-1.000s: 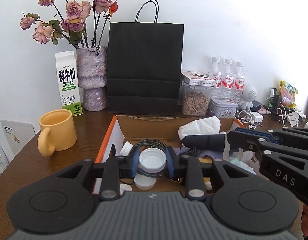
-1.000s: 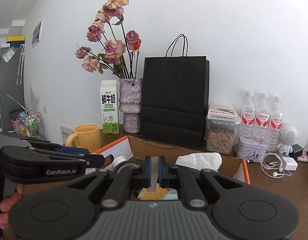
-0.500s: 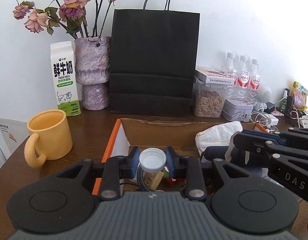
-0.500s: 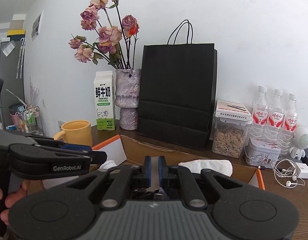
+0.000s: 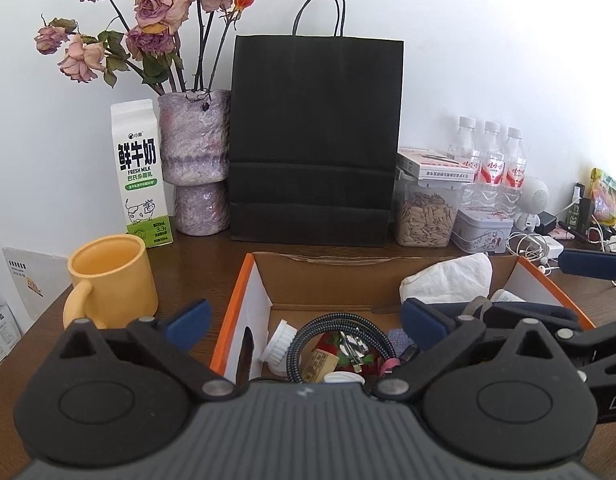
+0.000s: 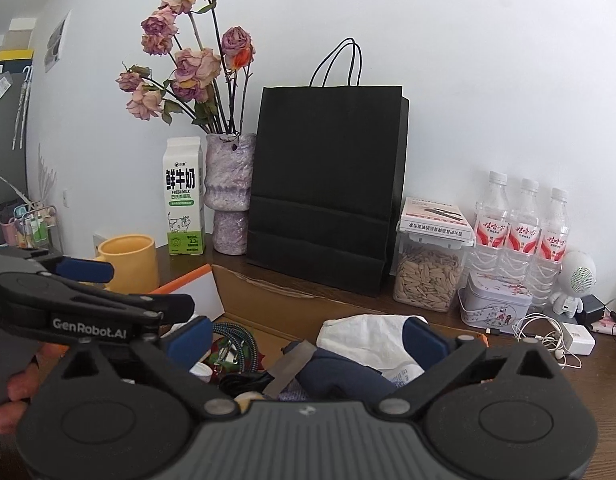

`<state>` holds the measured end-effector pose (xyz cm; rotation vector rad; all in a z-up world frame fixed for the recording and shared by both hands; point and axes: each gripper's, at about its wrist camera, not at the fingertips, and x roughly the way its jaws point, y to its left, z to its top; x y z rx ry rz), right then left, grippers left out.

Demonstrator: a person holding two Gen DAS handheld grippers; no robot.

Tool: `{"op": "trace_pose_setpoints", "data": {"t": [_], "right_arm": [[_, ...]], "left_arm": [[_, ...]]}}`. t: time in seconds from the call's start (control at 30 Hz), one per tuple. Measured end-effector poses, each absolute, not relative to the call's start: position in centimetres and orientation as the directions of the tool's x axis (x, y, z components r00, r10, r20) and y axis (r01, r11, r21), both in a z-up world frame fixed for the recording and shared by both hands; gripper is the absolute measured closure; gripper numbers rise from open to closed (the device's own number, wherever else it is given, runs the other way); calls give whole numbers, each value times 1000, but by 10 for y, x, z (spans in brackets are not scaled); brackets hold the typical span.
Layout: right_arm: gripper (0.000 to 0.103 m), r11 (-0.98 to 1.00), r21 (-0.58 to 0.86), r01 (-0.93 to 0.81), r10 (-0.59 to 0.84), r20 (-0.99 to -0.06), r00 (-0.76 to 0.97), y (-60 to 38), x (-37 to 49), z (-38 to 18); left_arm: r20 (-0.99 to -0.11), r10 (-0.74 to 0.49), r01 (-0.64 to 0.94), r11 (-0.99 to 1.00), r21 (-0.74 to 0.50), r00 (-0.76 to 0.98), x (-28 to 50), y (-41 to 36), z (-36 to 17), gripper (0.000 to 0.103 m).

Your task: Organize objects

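Left gripper (image 5: 304, 320) and right gripper (image 6: 306, 340) opening wide, fingers empty.

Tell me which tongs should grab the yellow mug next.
Left. The left tongs, jaws opening with nothing gripped, sit over the cardboard box next to the yellow mug; the right tongs, also opening and empty, sit farther right, beyond them.

Black paper bag (image 5: 316, 136), milk carton (image 5: 142, 172), yellow mug (image 5: 112, 280), 3 water bottles (image 6: 522, 216)
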<state>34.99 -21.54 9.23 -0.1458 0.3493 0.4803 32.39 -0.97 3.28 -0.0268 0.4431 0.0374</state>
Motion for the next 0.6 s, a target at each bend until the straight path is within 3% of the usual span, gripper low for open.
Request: {"op": "trace_pose_setpoints", "data": {"t": [0.33, 0.6], "right_arm": [[0, 892, -25, -451, 411, -365, 835, -230, 315, 101], [0, 904, 14, -428, 397, -401, 826, -248, 252, 102]], "left_arm": [[-478, 33, -53, 998, -29, 878, 286, -4, 41, 0], [-510, 42, -26, 999, 38, 859, 218, -16, 49, 0]]}}
